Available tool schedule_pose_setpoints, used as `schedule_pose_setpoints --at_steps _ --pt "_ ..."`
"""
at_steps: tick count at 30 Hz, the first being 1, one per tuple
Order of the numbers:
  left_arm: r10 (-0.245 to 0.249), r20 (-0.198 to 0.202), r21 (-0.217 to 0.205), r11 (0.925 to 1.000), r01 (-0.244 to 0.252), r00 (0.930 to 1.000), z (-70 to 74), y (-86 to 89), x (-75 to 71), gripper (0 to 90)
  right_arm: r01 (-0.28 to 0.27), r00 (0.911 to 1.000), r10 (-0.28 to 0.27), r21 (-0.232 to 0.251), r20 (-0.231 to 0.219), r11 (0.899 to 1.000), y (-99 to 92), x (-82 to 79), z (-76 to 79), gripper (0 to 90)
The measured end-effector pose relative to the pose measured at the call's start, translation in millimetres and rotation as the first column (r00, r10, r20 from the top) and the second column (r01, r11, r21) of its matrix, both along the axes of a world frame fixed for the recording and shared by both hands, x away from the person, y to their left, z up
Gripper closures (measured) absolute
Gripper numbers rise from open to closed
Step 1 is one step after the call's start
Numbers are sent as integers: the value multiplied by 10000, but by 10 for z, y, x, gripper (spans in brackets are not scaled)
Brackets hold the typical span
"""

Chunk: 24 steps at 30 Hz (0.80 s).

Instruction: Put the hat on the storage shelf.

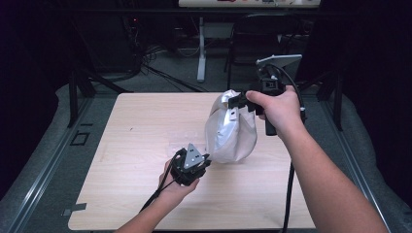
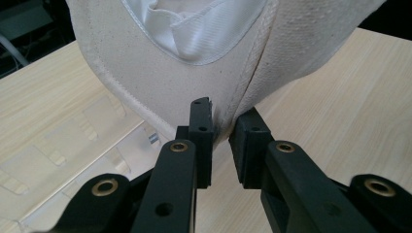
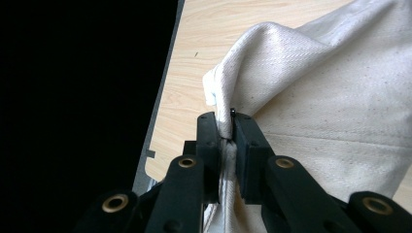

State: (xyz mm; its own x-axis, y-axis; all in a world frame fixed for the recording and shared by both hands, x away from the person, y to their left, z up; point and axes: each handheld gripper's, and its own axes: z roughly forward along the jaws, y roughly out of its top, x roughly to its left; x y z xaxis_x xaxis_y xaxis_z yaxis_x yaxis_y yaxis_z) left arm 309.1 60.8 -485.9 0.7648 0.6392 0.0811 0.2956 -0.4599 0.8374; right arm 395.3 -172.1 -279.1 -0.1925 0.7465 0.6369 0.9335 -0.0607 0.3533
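Note:
A white cloth bag hangs over the wooden table, with its bottom near the tabletop. My right gripper is shut on the bunched upper edge of the bag; in the right gripper view the fabric is pinched tight between the pads of this gripper. My left gripper is at the bag's lower left side. In the left gripper view its jaws stand close together with a seam of the bag pinched between the pads. The bag's shiny inner lining shows above.
A clear plastic piece lies flat on the table to the left of the bag. Beyond the table's far edge stand a white desk leg and a dark chair. Cables trail from both grippers toward the near edge.

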Motion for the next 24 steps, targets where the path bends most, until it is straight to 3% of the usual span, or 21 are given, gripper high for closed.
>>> schedule_pose_setpoints --at_steps 8,24 --pt "-1 -44 -117 9999 0 10000 -22 53 117 813 -33 10000 33 -57 7 10000 45 28 -30 824" --pt "-171 -600 -683 9976 130 9981 -107 156 402 818 -16 9999 14 -94 -170 10000 115 133 -167 825"
